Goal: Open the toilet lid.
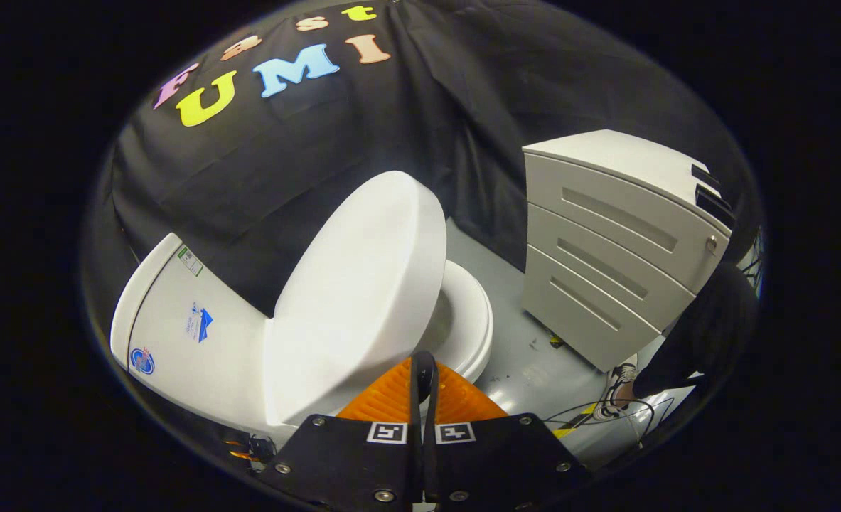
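On grey floor (527, 370): white toilet (200, 334), tank toward black cloth wall (463, 121). Toilet lid (360, 284) raised, tilted back toward tank, underside facing bowl; seat ring (473, 320) exposed beyond lid. Gripper (424, 387) just ahead of lid's lower edge; orange fingers (381, 398) close together, narrow dark slit between, nothing held. White three-drawer cabinet (605, 249) beside toilet, on floor, against cloth wall. Person's dark trouser leg (704, 334) and shoe (615, 395) near cabinet corner. Cables (584, 412) and yellow-black tape on floor by shoe.
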A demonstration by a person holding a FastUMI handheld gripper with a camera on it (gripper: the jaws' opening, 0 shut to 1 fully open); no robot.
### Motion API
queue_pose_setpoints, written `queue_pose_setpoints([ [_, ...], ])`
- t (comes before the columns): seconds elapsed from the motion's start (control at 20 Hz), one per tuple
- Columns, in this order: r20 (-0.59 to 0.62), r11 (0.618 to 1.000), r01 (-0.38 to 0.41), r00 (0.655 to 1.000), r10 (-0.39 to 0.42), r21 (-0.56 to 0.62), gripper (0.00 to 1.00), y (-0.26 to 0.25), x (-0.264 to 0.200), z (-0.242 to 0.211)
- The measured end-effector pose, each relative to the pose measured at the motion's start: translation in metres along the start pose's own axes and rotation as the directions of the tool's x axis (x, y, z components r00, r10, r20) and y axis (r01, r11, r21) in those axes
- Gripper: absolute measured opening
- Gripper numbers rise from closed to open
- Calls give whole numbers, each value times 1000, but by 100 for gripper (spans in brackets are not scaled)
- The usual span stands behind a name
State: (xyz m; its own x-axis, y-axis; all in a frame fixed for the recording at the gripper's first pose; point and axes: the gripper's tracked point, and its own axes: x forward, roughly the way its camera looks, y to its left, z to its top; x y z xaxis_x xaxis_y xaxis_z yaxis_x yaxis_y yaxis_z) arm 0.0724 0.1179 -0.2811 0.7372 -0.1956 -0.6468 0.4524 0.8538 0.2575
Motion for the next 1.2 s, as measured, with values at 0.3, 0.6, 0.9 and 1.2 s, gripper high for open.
queue_pose_setpoints([
  [0.3,42,994,37,999,-33,-99,0,16,-15,9],
  [0.6,96,990,55,994,-42,-130,0,32,-28,14],
  [0.9,144,984,88,987,-66,-156,0,48,-40,20],
  [1.2,195,966,125,977,-80,-226,0,66,-54,24],
])
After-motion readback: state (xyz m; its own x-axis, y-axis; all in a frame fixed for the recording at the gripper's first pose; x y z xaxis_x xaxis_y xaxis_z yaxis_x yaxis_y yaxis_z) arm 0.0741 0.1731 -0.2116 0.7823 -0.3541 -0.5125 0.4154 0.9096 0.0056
